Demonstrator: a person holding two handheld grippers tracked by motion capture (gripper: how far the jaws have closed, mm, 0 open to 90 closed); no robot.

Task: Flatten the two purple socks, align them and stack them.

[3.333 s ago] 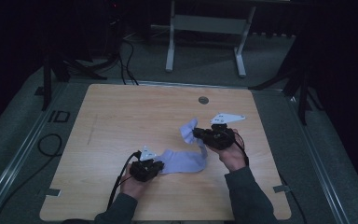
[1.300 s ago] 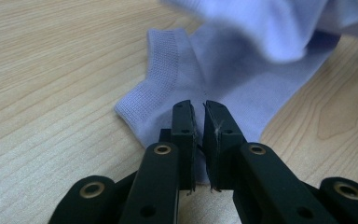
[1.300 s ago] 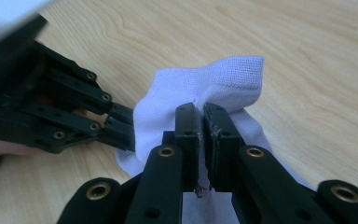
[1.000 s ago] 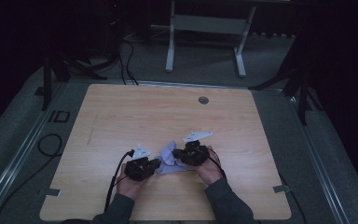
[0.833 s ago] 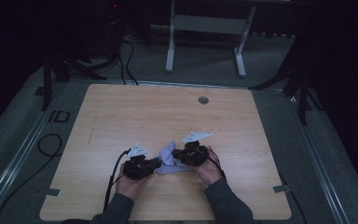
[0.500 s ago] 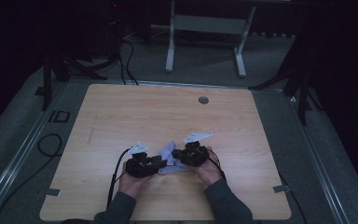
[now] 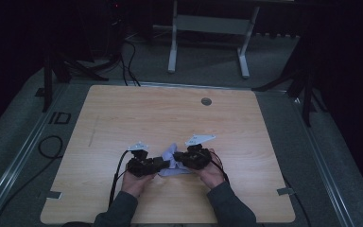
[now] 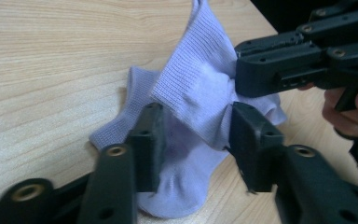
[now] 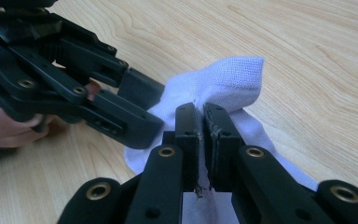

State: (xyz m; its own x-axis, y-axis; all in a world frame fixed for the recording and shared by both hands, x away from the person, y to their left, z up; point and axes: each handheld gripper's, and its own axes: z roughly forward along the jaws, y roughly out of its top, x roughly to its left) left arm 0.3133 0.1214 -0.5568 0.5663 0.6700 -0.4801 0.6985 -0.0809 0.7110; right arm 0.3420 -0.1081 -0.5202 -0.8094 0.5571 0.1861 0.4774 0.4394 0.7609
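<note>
High view: left gripper (image 7: 163, 163) sits at the near middle of the wooden bench (image 7: 123, 118), its fingers (image 8: 149, 135) parted and just opened wider, straddling a fold of the pale lilac sock (image 8: 200, 93) without visibly pressing it. Sock lies bunched on the bench between both grippers, one ribbed end lifted. Right gripper (image 7: 182, 159), just beside and facing the left one, has its fingers (image 9: 189, 140) clenched on the sock's fabric, holding that raised fold.
</note>
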